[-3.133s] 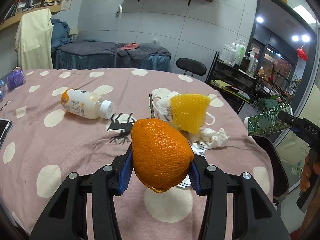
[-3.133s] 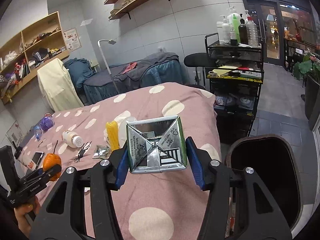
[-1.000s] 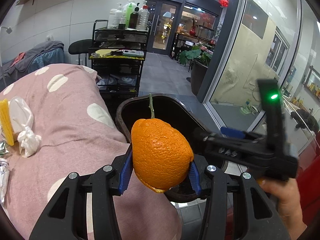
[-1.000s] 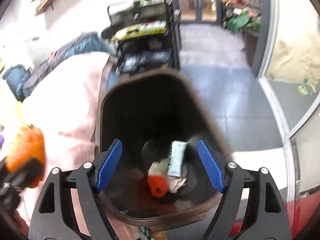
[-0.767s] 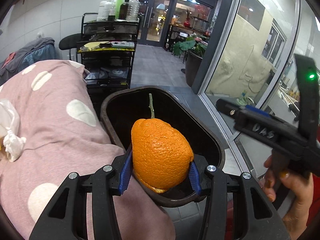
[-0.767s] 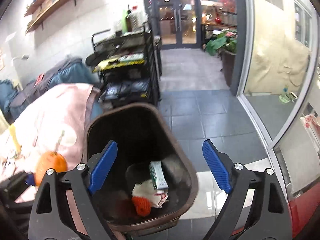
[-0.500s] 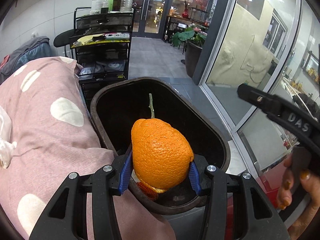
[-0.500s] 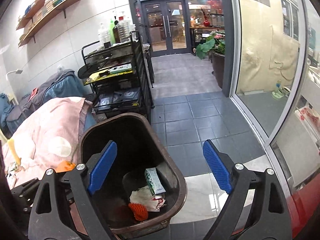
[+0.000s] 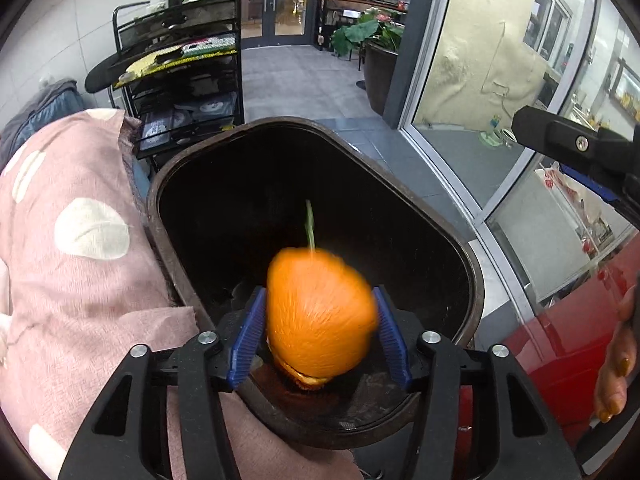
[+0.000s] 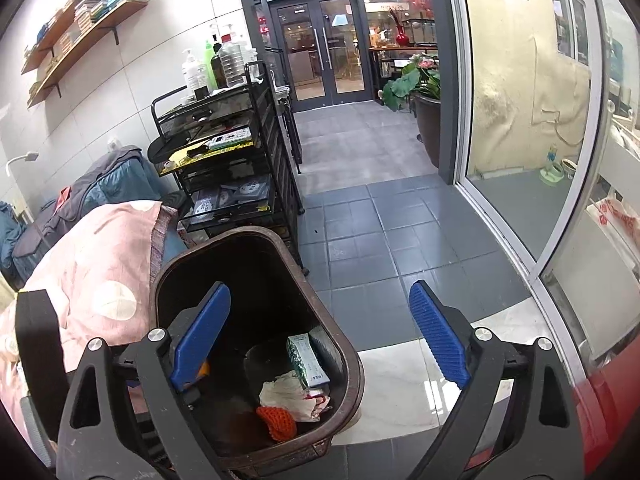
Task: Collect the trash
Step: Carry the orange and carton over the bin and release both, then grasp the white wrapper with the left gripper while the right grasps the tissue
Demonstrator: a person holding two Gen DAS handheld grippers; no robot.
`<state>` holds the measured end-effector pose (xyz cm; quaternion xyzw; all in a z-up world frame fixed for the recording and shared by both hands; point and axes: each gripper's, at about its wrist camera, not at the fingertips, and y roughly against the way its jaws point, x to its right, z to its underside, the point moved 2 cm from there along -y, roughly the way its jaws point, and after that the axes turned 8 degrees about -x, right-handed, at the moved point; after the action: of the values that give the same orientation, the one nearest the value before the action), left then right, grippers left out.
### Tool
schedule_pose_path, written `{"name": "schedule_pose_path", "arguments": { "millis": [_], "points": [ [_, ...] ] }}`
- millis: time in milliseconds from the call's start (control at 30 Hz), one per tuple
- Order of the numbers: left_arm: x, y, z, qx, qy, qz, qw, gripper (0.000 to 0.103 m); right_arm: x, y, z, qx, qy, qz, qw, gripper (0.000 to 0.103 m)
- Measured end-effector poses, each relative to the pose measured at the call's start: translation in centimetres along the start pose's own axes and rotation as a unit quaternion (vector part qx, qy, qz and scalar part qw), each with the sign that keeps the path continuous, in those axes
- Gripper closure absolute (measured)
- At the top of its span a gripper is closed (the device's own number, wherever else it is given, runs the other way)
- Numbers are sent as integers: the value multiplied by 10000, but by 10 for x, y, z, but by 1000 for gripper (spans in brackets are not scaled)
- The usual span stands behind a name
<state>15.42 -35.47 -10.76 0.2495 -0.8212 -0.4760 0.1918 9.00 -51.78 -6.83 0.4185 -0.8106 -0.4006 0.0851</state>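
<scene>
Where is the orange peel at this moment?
In the left wrist view the orange peel sits low in the centre, blurred, between the just-opening jaws of the left gripper, over the open mouth of the brown trash bin.

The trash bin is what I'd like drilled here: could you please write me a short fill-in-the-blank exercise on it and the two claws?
1. The blurred fruit between the pads of the left claw is an ___.
2. The right claw stands open and holds ___.
3. The green carton lies inside the brown ___.
4. The tablecloth beside the bin is pink with ___ spots.

Missing words: orange; nothing; trash bin; white
</scene>
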Motion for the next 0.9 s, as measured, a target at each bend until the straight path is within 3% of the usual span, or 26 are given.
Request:
{"name": "schedule_pose_path", "arguments": {
  "millis": [67,267,600,900],
  "points": [
    [1,3,0,76,-34,-47,10000,27,1,0,0,1,-25,-16,10000,13],
    [0,17,4,304,-6,-107,9995,16,4,3,0,28,-82,-123,9999,13],
    [-11,69,30,945,246,-169,9951,8,-15,8,2,138,112,-460,9988,11],
    [-33,111,61,1483,720,-278,9859,6,-55,12,15,130,493,-912,9945,9]
  ]
}}
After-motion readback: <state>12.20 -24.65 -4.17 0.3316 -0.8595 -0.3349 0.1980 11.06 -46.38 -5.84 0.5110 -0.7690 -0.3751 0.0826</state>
